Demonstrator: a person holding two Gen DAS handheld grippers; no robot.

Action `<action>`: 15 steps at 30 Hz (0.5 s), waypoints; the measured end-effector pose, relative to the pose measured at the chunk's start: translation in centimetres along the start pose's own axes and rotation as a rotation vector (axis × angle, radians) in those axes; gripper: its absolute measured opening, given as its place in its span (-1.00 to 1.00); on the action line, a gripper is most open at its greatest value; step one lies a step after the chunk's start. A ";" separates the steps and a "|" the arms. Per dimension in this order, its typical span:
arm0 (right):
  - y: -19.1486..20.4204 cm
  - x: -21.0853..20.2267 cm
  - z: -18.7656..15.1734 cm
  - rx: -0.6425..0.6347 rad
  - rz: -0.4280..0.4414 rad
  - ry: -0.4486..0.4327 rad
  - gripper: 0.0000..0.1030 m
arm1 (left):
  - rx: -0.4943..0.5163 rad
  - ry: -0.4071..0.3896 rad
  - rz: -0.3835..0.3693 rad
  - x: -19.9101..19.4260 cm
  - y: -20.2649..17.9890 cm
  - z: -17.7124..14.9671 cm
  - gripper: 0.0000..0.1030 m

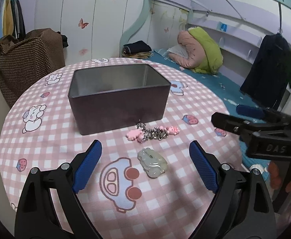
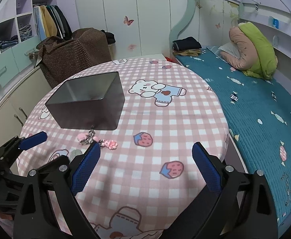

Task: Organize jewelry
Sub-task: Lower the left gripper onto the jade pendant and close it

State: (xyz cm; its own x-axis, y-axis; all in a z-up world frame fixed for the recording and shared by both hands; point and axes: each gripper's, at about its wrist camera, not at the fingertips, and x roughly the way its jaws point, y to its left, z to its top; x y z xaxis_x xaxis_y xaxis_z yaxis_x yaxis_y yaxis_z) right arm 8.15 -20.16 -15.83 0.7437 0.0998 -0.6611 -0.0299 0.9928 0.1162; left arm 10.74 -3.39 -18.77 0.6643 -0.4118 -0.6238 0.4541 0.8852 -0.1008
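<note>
A dark rectangular tin box (image 1: 118, 99) (image 2: 87, 104), open-topped and empty inside, stands on the pink checked tablecloth (image 1: 45, 139). In front of it lies a silver chain with pink charms (image 1: 153, 133) (image 2: 97, 140). Nearer me rests a pale green jade pendant (image 1: 153, 163), partly hidden behind a finger in the right wrist view. My left gripper (image 1: 145, 166) is open above the cloth, and the pendant lies between its blue pads without touching them. My right gripper (image 2: 146, 167) is open over bare cloth, to the right of the chain. Its black frame (image 1: 265, 131) shows at the right of the left wrist view.
The round table's edge drops to a bed with a teal quilt (image 2: 265, 119) on the right. A brown dotted bag (image 2: 73, 55) sits behind the table on a low cabinet. White wardrobe doors stand at the back. A dark coat (image 1: 268, 73) hangs by the bed.
</note>
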 end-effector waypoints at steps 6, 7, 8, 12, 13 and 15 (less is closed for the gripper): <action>-0.1 0.1 -0.3 0.003 0.010 0.005 0.74 | 0.032 0.017 -0.004 1.2 -1.0 -0.7 0.24; -0.2 0.1 -0.4 0.003 0.011 0.005 0.74 | 0.039 0.035 0.003 1.6 -1.0 -0.9 0.08; -0.1 0.1 -0.4 0.003 0.012 0.004 0.74 | 0.044 0.050 0.008 2.0 -1.1 -1.1 0.00; -0.2 0.2 -0.4 0.006 0.013 0.007 0.74 | 0.056 0.069 0.014 2.5 -1.1 -1.7 -0.25; -0.3 0.3 -0.4 0.008 0.014 0.010 0.74 | 0.063 0.069 0.015 2.5 -1.1 -1.7 -0.32; -0.2 0.5 -0.5 0.008 0.017 0.014 0.74 | 0.066 0.068 0.015 2.5 -1.1 -1.8 -0.36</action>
State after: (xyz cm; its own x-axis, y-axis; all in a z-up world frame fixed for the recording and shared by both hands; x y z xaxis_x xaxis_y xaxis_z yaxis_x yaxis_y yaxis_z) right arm 8.22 -20.33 -16.52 0.7337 0.1181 -0.6692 -0.0372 0.9903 0.1339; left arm 10.83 -5.01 -21.65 0.6304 -0.3807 -0.6765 0.4836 0.8743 -0.0413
